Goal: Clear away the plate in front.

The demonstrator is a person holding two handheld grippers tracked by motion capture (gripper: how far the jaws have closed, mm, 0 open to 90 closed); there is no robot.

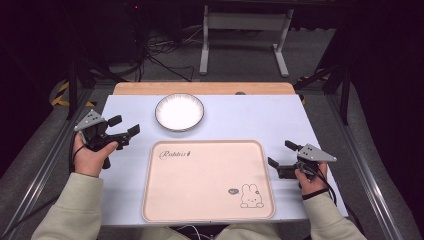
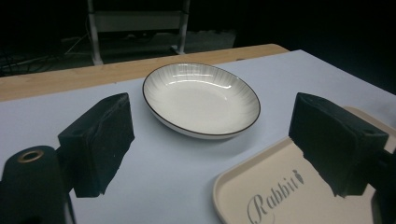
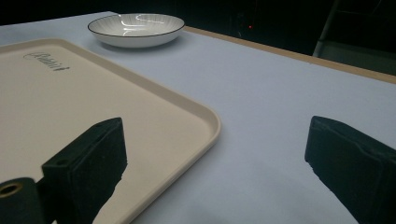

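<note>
Sitting on the pale blue surface, toward its far edge: a white bowl with a thin dark rim, upright and holding nothing. Lying just nearer than the bowl, close to it but apart: a beige tray, bare apart from a script word at its far left corner and a small rabbit drawing at its near right corner.

Hovering to the left of the tray and near-left of the bowl: the left claw, gripped in the person's left hand, pointing toward the bowl. Standing wide apart in the left gripper view: its two black jaws, with the bowl showing farther off between them, well short of being reached (nothing pressing on either pad). Showing under the right-hand jaw in that view: the tray's far left corner.

Resting just beside the tray's right edge: the right claw, held in the right hand and pointing left toward the tray. Gaping wide as well in the right gripper view: its jaws, one over the tray, the other over bare surface, gripping nothing. Lying well apart from this claw, at the far left of that view: the bowl.
</note>
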